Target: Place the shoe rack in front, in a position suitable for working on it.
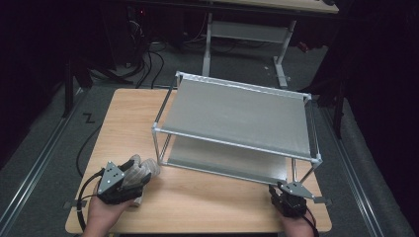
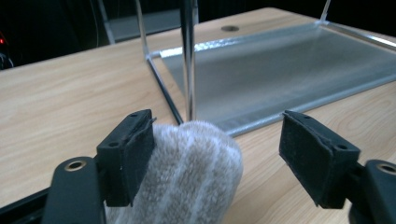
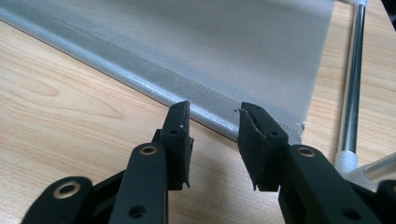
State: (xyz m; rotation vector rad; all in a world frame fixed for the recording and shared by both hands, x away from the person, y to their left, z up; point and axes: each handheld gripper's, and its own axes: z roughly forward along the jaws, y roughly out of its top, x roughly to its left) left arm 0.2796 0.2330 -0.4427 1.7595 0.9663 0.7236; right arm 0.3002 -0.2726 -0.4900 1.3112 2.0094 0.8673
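Observation:
A rolled grey towel with pale stripes [image 1: 144, 169] lies on the wooden table [image 1: 128, 118] at the front left corner of a two-shelf metal rack [image 1: 237, 116]. My left gripper [image 1: 132, 181] sits over the towel's near end. In the left gripper view the towel [image 2: 187, 172] leans against the left pad, with a wide gap to the right pad, so my left gripper [image 2: 224, 149] is open. My right gripper [image 1: 282, 192] rests at the rack's front right corner. Its jaws [image 3: 212, 135] stand apart with nothing between them, just short of the lower shelf's edge [image 3: 187, 100].
The rack's upright post [image 2: 188, 60] rises right behind the towel. Another post [image 3: 352, 84] stands to the right of my right gripper. The lower shelf [image 1: 222, 160] lies just above the tabletop. Bare wood stretches between my two hands and left of the rack.

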